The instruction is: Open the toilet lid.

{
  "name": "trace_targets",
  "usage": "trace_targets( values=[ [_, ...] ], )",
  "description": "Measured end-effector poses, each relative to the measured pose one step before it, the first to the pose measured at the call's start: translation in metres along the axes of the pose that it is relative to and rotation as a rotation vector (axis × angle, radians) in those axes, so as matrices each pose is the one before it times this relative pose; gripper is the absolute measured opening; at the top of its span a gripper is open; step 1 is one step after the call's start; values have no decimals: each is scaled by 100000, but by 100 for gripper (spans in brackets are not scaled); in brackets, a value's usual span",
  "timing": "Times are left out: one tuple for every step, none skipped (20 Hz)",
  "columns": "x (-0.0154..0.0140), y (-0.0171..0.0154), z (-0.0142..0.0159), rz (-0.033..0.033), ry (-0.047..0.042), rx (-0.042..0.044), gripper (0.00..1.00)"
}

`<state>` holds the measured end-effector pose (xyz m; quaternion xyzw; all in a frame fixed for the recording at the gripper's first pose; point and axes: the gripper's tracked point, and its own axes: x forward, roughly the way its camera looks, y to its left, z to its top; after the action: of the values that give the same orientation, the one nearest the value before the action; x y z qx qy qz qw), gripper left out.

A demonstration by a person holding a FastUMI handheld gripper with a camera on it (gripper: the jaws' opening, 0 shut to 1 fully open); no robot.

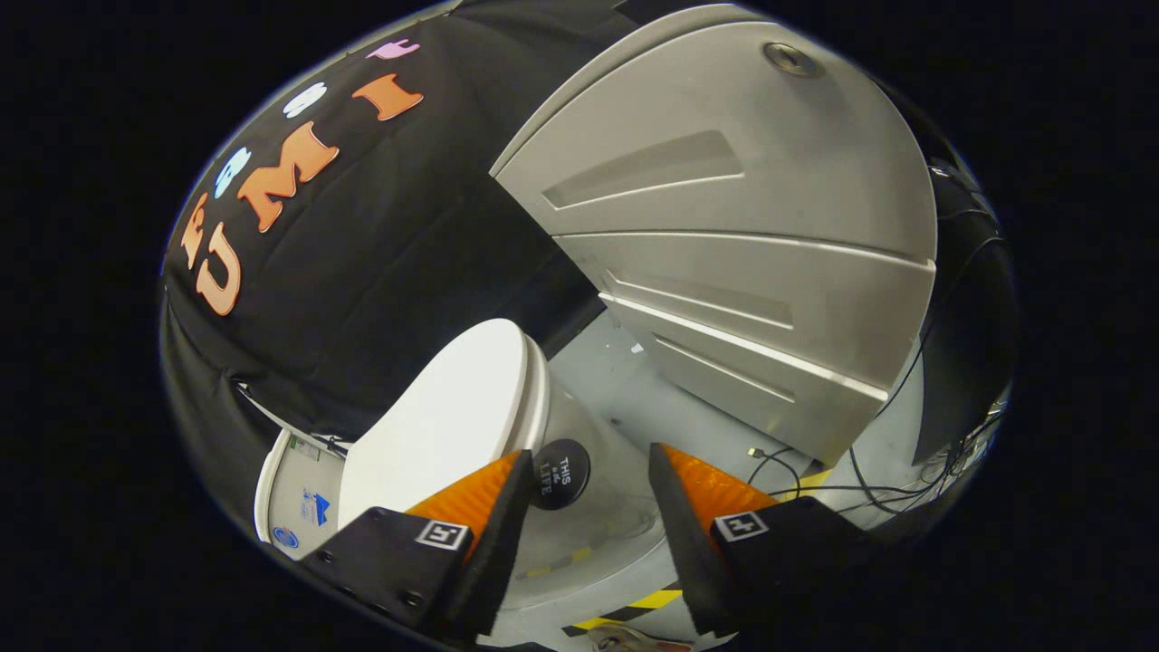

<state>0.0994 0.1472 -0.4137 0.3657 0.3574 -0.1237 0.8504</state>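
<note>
White toilet lid (pixel 448 421) (rim just beside one tip) stands raised; gripper (pixel 589 466) fingers wide, holding nothing.

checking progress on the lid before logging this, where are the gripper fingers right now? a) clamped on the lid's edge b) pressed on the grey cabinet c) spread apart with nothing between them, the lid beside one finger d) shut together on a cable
c: the gripper is open with a bare gap, and the white toilet lid stands raised beside one finger, not clamped.
</note>
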Motion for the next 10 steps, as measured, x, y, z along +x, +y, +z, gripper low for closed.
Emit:
trace_targets(
  values=[
    [554,-210,341,-1141,-2246,613,81],
    [454,138,501,730,-3297,1848,76],
    [393,434,97,988,-579,1897,71],
    [185,205,102,736,-1100,1207,66],
    [59,142,13,1295,18,1193,61],
    [28,125,-221,656,706,1534,56],
    [-19,256,-36,1201,58,1159,52],
    [27,141,-115,576,1452,977,47],
    [-723,42,-362,1077,1957,553,45],
    [-133,94,631,585,184,1729,42]
  ],
)
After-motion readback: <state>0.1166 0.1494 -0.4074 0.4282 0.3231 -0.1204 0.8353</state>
